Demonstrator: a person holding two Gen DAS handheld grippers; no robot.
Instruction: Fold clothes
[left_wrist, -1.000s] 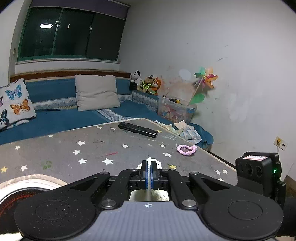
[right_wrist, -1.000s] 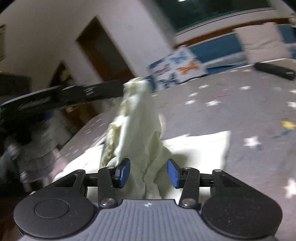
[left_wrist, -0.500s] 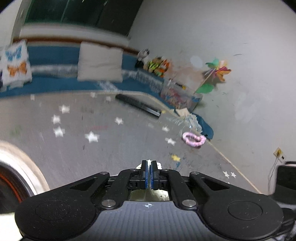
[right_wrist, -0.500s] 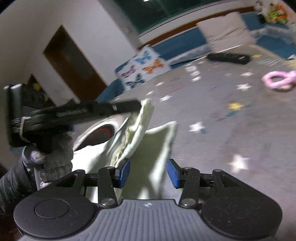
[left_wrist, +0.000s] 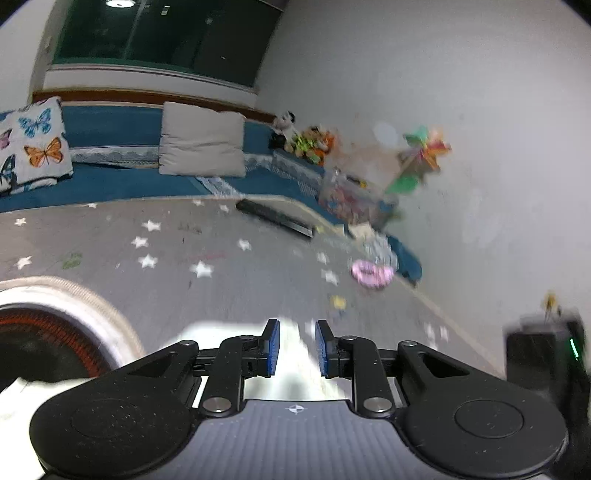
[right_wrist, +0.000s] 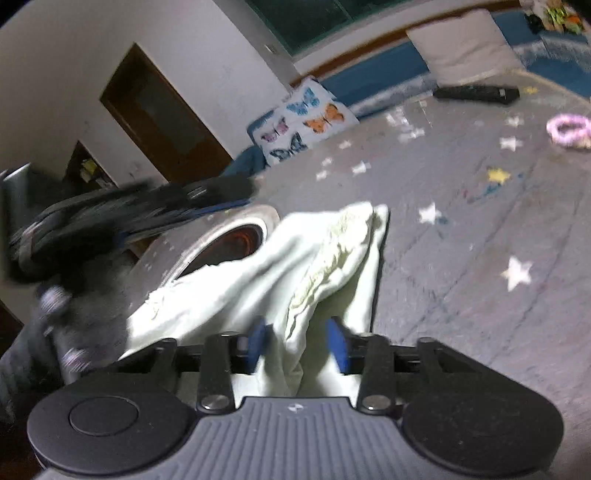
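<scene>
Now | step: laying the fold | cloth: pale green garment lies bunched on the star-print desk | right tool: jaws just closing, cloth between them, not yet pinched | left tool: just opening, parted above cloth | advice: seat the right pads on the edge first, then draw flat.

L tool parted, maybe over cloth
</scene>
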